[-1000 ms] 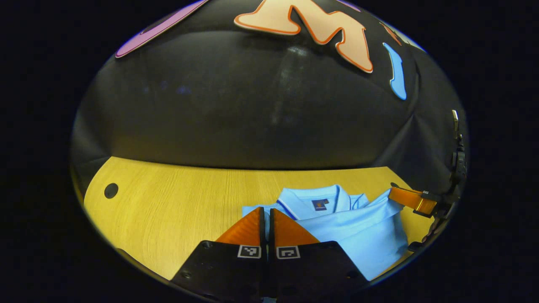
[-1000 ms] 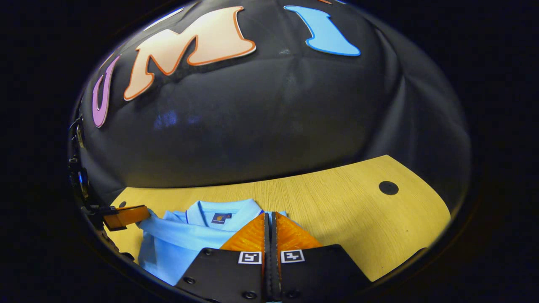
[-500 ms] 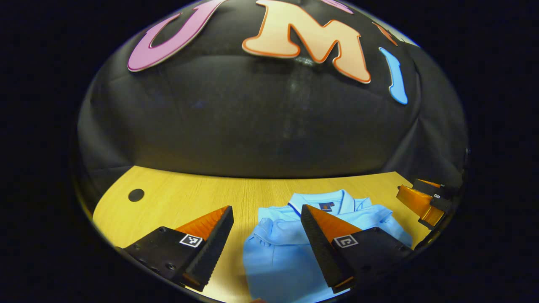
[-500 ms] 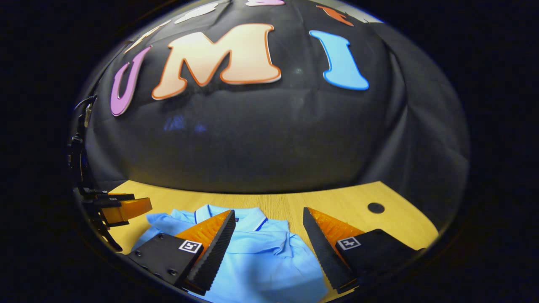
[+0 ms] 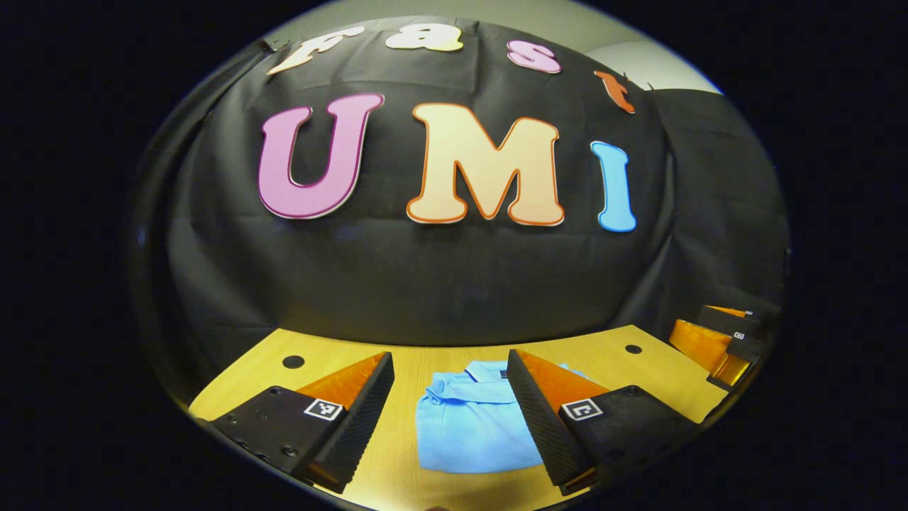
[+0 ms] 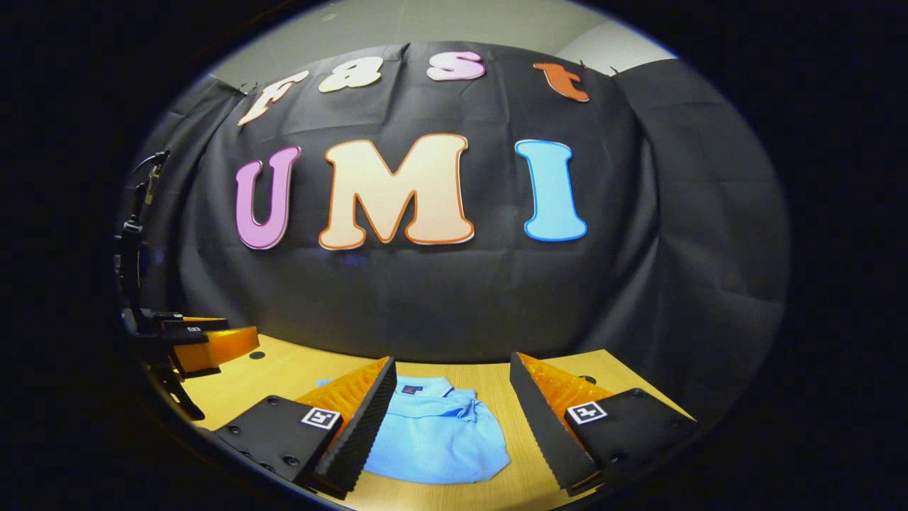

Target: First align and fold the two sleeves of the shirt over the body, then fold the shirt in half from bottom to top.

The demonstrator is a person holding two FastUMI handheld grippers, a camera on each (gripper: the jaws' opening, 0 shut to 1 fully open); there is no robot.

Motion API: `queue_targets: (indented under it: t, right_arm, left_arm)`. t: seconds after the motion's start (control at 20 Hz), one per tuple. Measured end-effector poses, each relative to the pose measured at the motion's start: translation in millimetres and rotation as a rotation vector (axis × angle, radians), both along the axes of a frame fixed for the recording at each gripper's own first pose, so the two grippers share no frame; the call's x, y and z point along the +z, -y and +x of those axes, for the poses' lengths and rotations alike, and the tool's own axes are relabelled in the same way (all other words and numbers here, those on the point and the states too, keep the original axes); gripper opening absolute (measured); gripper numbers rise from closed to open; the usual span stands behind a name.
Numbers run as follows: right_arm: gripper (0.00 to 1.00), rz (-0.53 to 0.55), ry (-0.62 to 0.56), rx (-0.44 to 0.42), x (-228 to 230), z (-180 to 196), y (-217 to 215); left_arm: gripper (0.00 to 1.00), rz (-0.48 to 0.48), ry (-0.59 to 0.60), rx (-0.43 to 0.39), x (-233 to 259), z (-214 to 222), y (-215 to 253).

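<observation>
We see the shirt (image 5: 472, 429) lying folded into a compact packet on the wooden table (image 5: 440, 353), ahead of and below both grippers, framed between each one's fingers. Left gripper (image 5: 450, 419) and right gripper (image 6: 450, 419) both stand spread wide, holding nothing, clear of the cloth. We judge the fabric light, soft and limp; any re-grip should pinch a doubled edge or corner.
</observation>
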State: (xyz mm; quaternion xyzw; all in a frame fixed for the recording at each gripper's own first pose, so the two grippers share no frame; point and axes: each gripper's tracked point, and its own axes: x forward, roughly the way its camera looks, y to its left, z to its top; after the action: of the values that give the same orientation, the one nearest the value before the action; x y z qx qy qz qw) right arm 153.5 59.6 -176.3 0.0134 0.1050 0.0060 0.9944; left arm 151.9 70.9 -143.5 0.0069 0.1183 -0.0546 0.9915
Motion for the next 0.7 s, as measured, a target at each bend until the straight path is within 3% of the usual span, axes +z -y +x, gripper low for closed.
queue_targets:
  t: [0.3,0.7]
  right_arm:
    - [0.99,0.045,0.039,-0.005,29,-54,1]
    - [0.99,0.04,0.065,0.026,48,-71,-5]
  left_arm:
    - [0.95,0.003,0.044,0.023,23,-58,-1]
    - [0.95,-0.013,0.106,0.044,54,-68,-1]
